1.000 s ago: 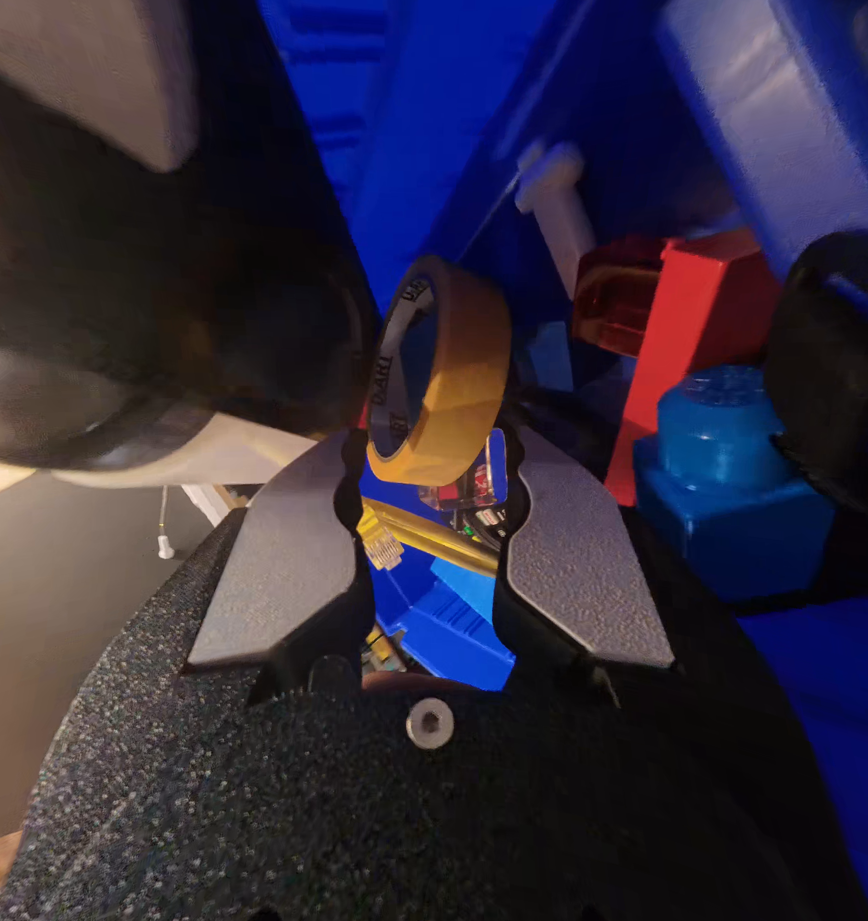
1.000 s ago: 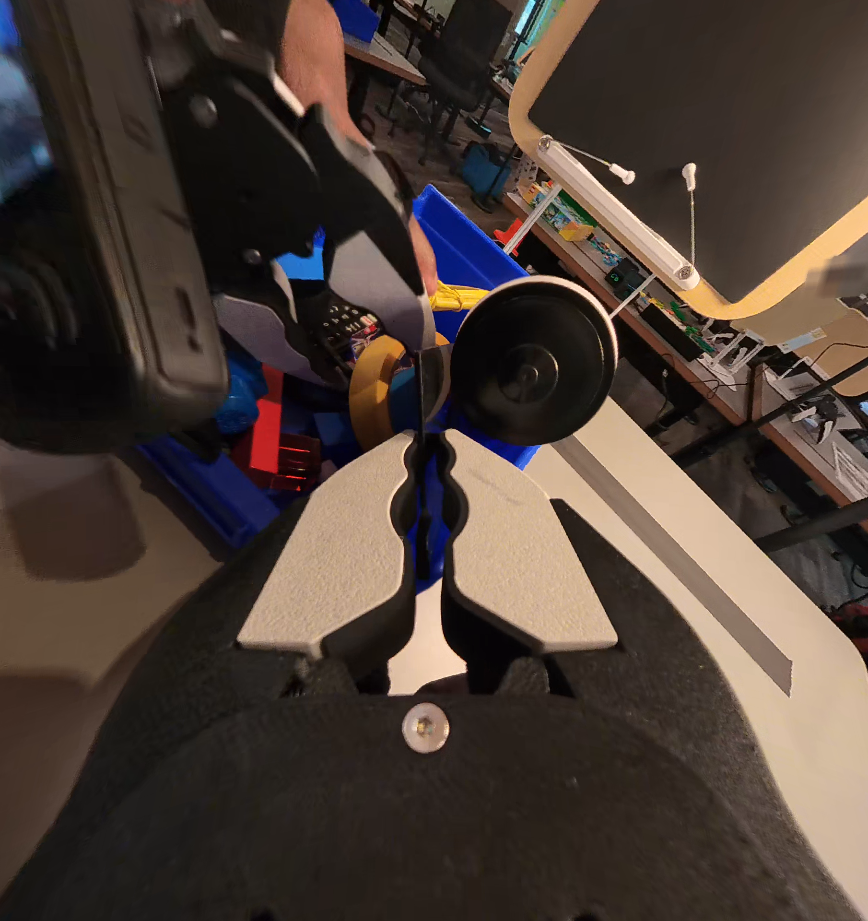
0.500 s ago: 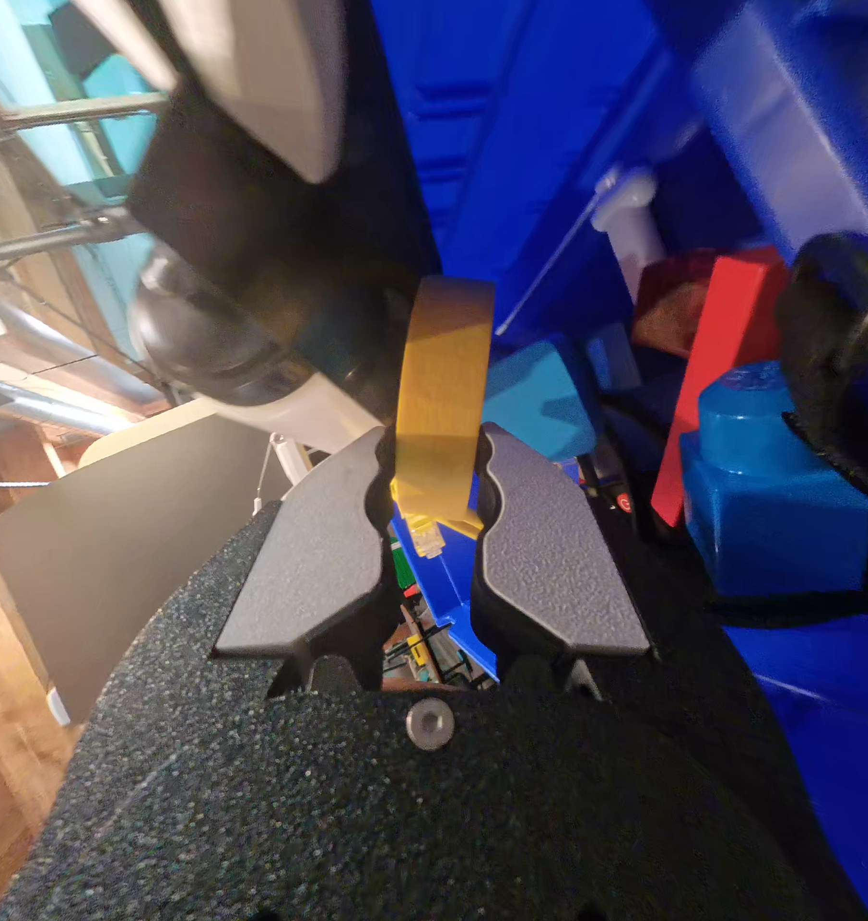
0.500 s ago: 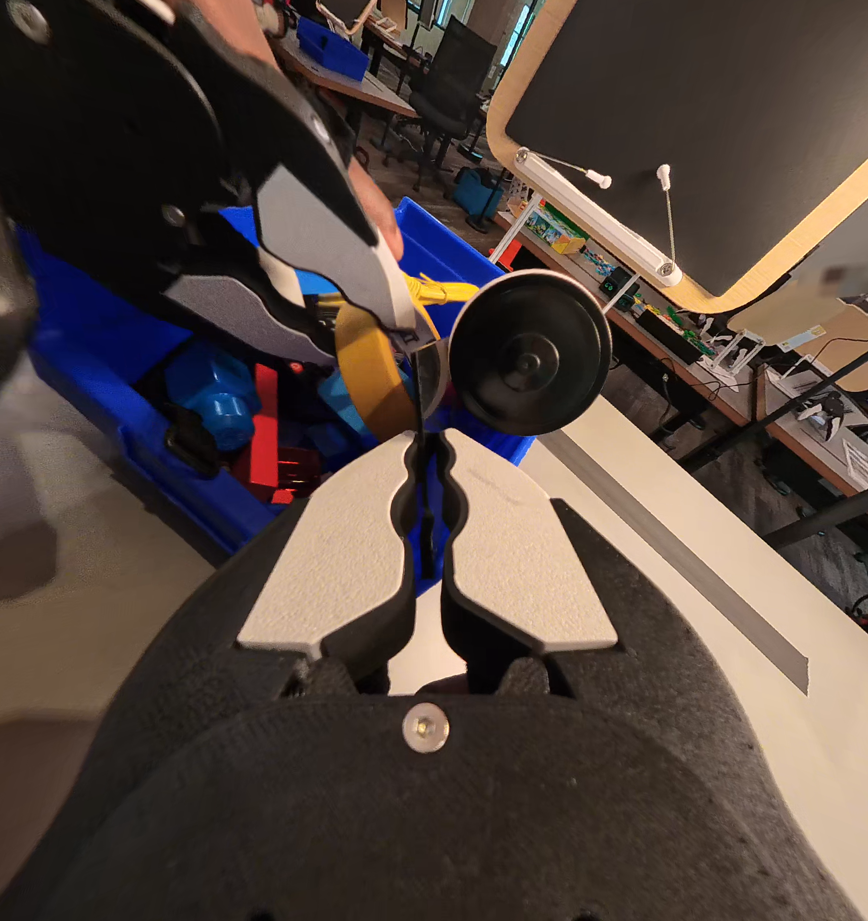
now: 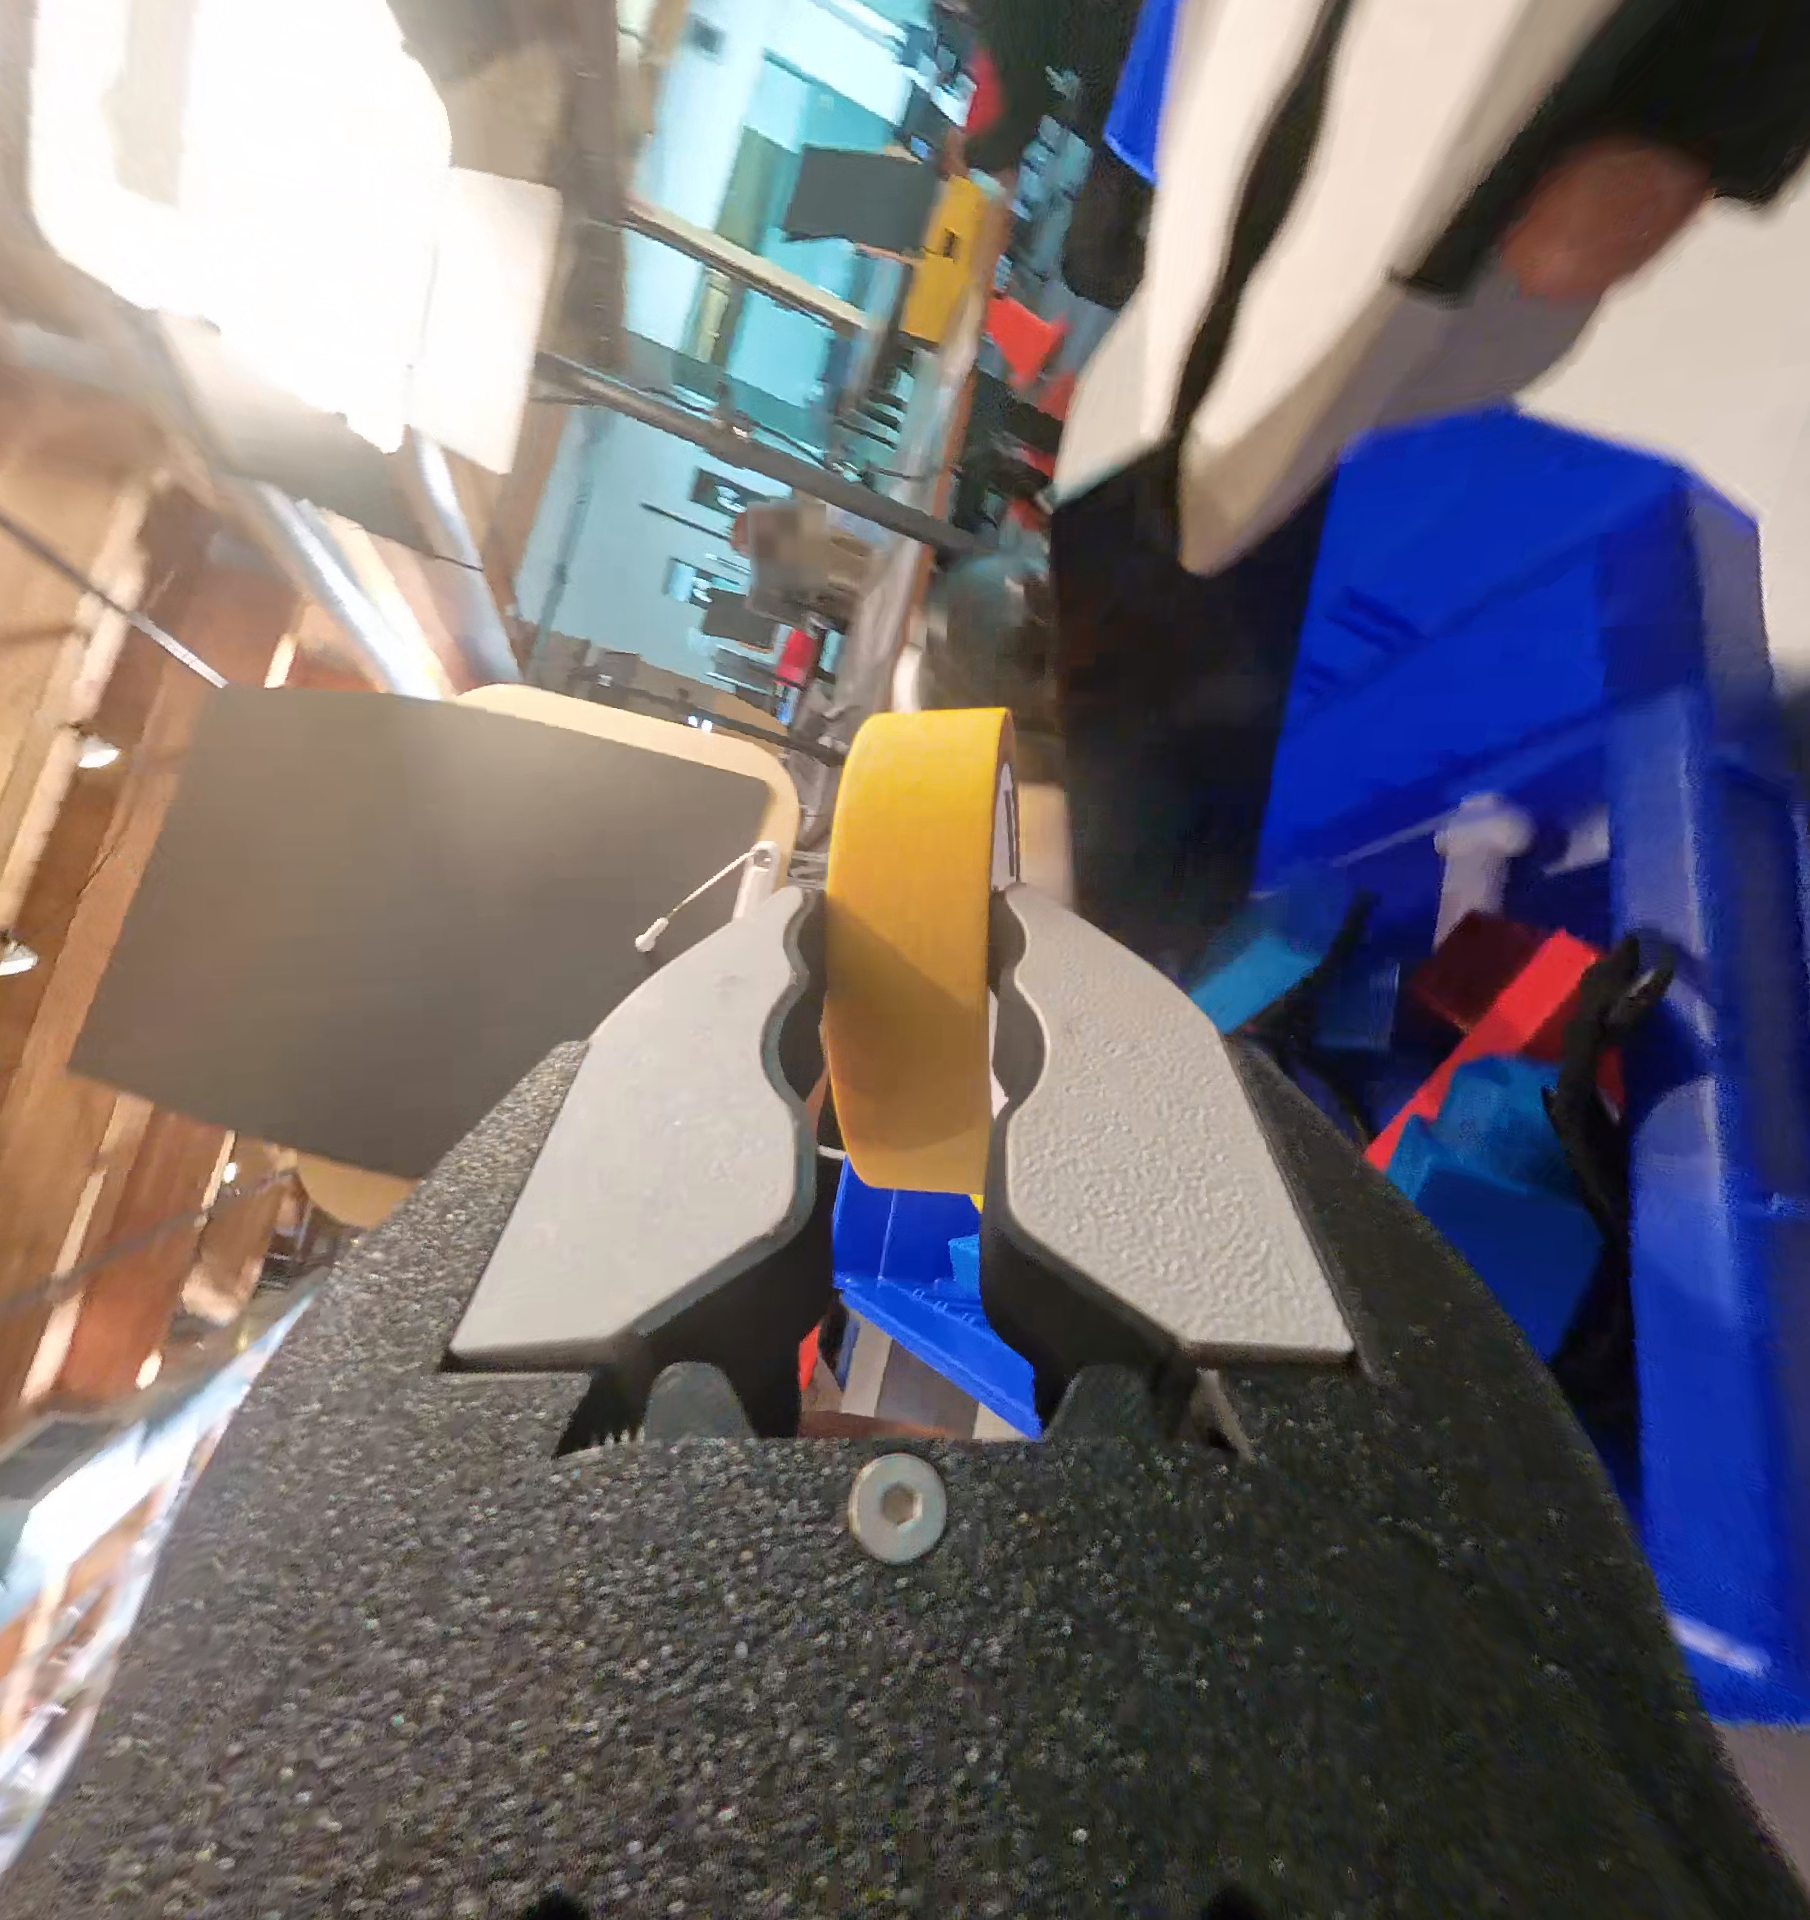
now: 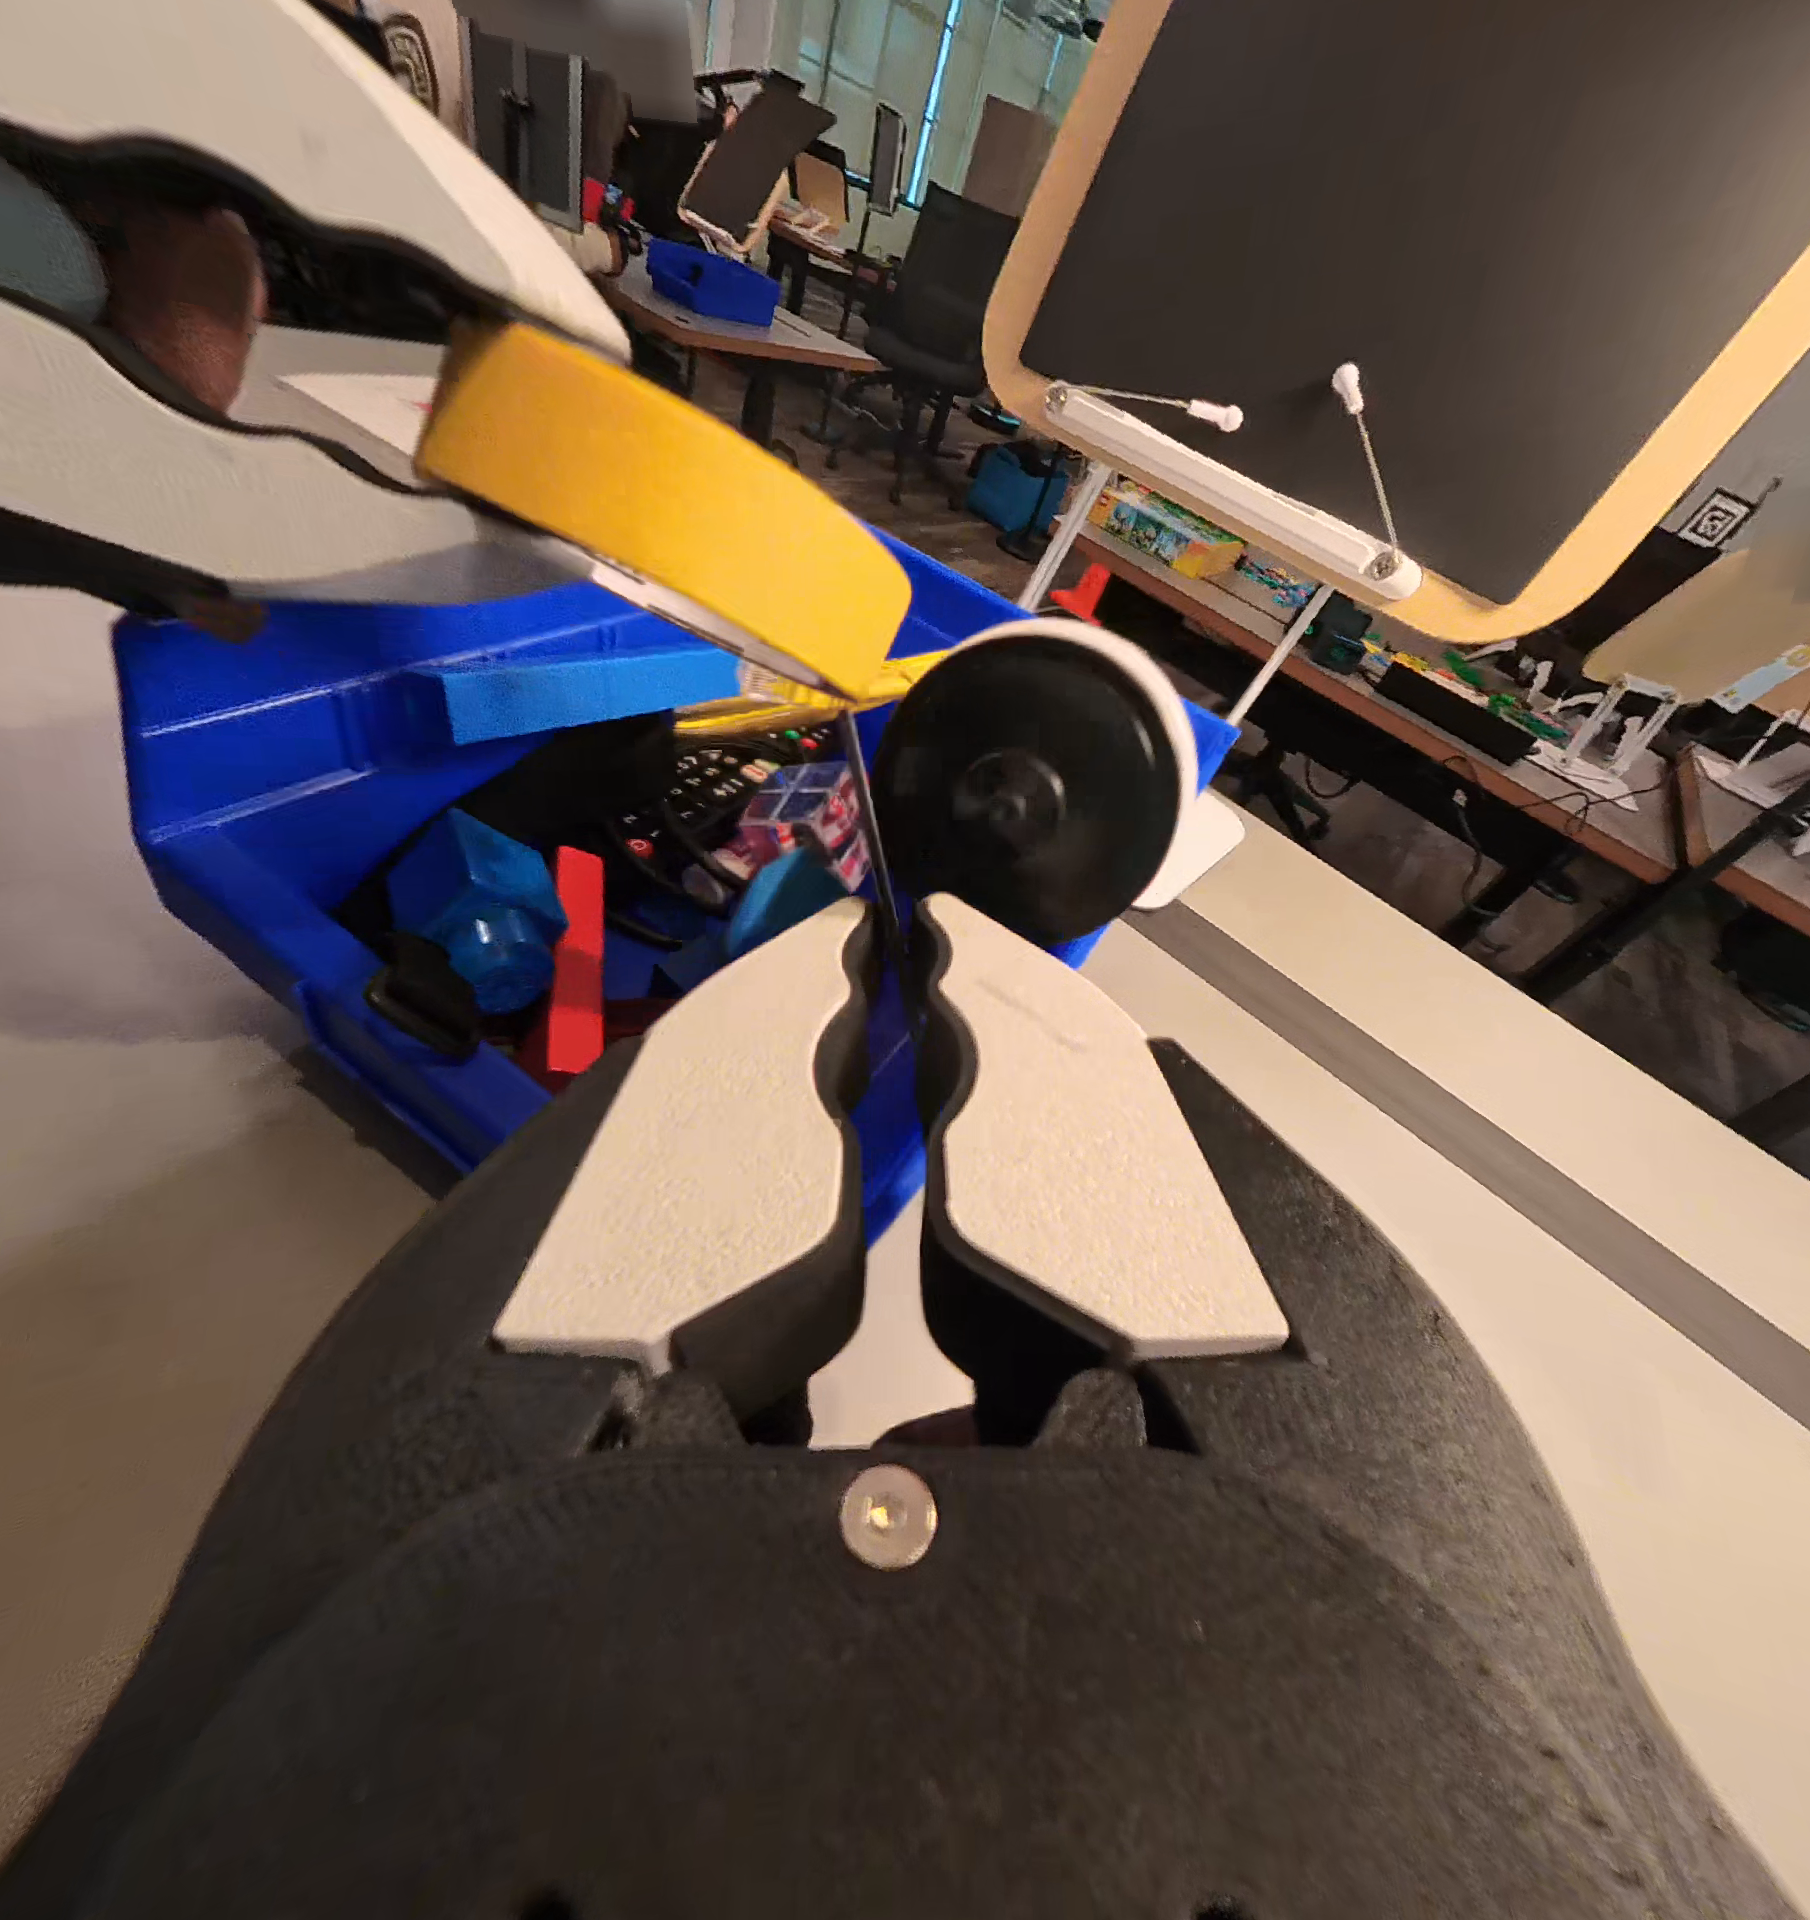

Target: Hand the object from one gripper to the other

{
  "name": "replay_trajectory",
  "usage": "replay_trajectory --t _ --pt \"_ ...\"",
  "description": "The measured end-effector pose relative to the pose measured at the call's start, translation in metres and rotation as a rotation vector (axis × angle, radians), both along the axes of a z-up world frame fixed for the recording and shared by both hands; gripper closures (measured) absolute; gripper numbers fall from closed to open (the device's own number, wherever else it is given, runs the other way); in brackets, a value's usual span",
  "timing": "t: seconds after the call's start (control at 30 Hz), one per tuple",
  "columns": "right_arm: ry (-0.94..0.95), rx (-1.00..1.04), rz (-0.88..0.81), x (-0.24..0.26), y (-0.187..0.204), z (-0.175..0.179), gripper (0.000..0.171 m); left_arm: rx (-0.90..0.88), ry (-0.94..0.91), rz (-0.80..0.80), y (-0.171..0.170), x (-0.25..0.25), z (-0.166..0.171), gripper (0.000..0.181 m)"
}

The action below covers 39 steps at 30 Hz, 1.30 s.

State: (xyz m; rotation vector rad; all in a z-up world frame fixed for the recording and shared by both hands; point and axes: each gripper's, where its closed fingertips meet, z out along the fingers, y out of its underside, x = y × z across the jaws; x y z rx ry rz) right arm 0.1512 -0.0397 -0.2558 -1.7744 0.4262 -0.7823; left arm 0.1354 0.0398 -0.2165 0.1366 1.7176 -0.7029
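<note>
Two grippers are each loaded: the left gripper (image 5: 906,925) clamps the yellow tape roll (image 5: 911,935) at 12 o'clock, while the right gripper (image 6: 893,920) pinches a black disc's (image 6: 1020,779) thin stem. Judged mid-handover; the right must free itself first.

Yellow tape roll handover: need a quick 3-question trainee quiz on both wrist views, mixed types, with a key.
1. True or false: the left gripper is shut on the yellow tape roll.
2. What is the right gripper holding? A) a green cup B) the thin stem of the black disc C) nothing, it is wide open
3. Fill in: the bin seen past both grippers is ____ in colour.

Key: 1 true; 2 B; 3 blue.
</note>
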Motion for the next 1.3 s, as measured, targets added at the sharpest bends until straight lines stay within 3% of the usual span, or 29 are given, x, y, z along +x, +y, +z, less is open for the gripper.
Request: replay_trajectory --t 0.23,0.57,0.63,0.77,0.97,1.03,1.07,1.13,1.3 --pt "-0.074 -0.012 0.106 -0.031 0.005 0.000 0.148 -0.462 0.058 -0.038 -0.002 -0.044 0.019 0.151" --pt "-0.293 0.068 0.161 -0.135 -0.003 0.024 0.130 -1.174 0.469 -0.147 -0.026 -0.128 0.011 0.151" --pt "-0.318 0.093 0.150 -0.154 -0.003 0.021 0.123 -1.206 0.492 -0.152 -0.029 -0.138 -0.001 0.151" --pt "-0.351 0.028 0.114 -0.174 -0.001 0.000 0.119 -1.224 0.526 -0.323 -0.044 -0.167 -0.010 0.151" --pt "-0.481 -0.111 0.016 -0.167 -0.001 -0.002 0.120 -0.911 0.437 -0.342 -0.077 -0.184 -0.021 0.151" --pt "-0.515 -0.149 -0.014 -0.163 -0.002 -0.002 0.133 -0.831 0.434 -0.336 -0.087 -0.187 -0.029 0.151" --pt "-0.531 -0.171 -0.040 -0.159 -0.004 -0.002 0.151 -0.802 0.430 -0.341 -0.091 -0.188 -0.031 0.151" --pt "-0.536 -0.179 -0.077 -0.155 -0.009 0.000 0.160 -0.771 0.391 -0.319 -0.093 -0.187 -0.032 0.151" --pt "-0.364 -0.038 -0.112 -0.140 -0.028 0.002 0.161 -0.867 0.355 -0.447 -0.094 -0.204 -0.014 0.127"
